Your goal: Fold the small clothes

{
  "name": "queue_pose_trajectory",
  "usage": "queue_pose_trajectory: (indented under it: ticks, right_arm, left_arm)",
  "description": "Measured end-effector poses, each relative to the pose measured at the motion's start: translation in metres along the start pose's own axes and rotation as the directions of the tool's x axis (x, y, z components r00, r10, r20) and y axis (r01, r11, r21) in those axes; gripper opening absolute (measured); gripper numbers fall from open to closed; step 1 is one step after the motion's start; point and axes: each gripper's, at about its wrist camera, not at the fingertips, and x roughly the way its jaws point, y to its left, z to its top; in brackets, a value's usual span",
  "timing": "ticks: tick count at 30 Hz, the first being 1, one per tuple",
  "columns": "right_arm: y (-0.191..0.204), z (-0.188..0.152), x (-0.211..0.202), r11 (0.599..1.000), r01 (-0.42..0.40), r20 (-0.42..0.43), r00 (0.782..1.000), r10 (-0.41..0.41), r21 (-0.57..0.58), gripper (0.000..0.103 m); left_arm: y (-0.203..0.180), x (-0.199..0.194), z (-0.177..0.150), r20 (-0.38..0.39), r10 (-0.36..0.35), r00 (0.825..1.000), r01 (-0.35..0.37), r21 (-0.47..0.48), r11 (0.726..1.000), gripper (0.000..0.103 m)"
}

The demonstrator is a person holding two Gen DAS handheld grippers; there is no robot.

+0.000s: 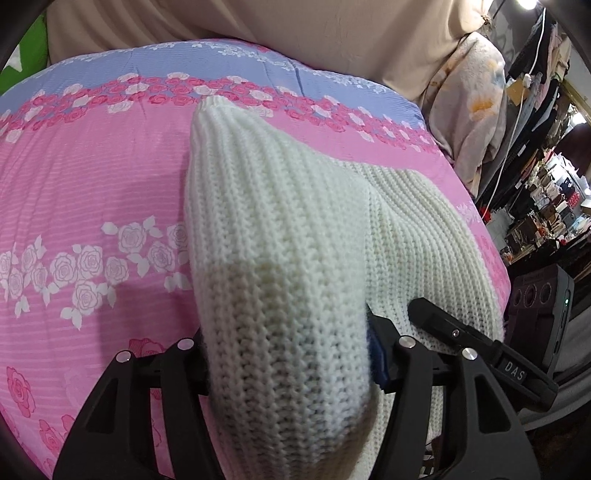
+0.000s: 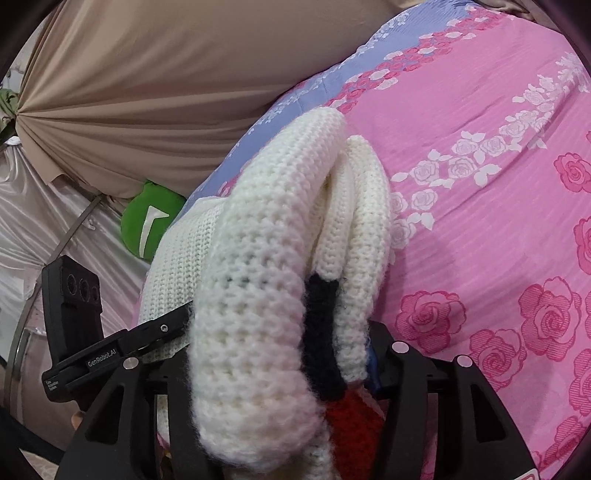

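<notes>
A cream knitted sweater (image 1: pixel 280 236) hangs between both grippers above the pink floral bedspread (image 1: pixel 92 192). My left gripper (image 1: pixel 291 354) is shut on a thick fold of it, which covers the fingertips. In the right wrist view the sweater (image 2: pixel 258 258) is bunched in folds, with a black and red knitted patch (image 2: pixel 325 332) near the jaws. My right gripper (image 2: pixel 280 373) is shut on this bunch. The other gripper's black body shows in each view (image 1: pixel 480 343) (image 2: pixel 110 350).
The bedspread (image 2: pixel 480 206) has a blue floral band at its far edge. Beige drapes (image 1: pixel 258 22) hang behind the bed. A green cushion (image 2: pixel 151 221) lies by the bed edge. Cluttered shelves and a dark speaker box (image 1: pixel 535 295) stand at the right.
</notes>
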Motion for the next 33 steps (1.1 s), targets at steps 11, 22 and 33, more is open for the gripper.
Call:
queue_pose_trajectory:
  ticks: [11,22,33]
  right_arm:
    - [-0.009,0.003,0.005,0.998,-0.055,-0.007,0.998,0.055,-0.014,0.056]
    - [0.006,0.002,-0.007,0.998,-0.044,0.023,0.999,0.045,-0.052,0.048]
    - [0.065,0.030,-0.062,0.979,-0.039,0.170,0.983,0.073,-0.199,0.047]
  left_arm:
    - [0.006,0.016,0.001,0.003,-0.017,1.000,0.017,-0.077,0.997,0.077]
    - [-0.015,-0.009,0.005,0.049,-0.006,0.999,0.005,0.016,1.000,0.050]
    - [-0.050,-0.083,0.031,0.253,-0.133,0.958,0.089,0.176,0.980,0.049]
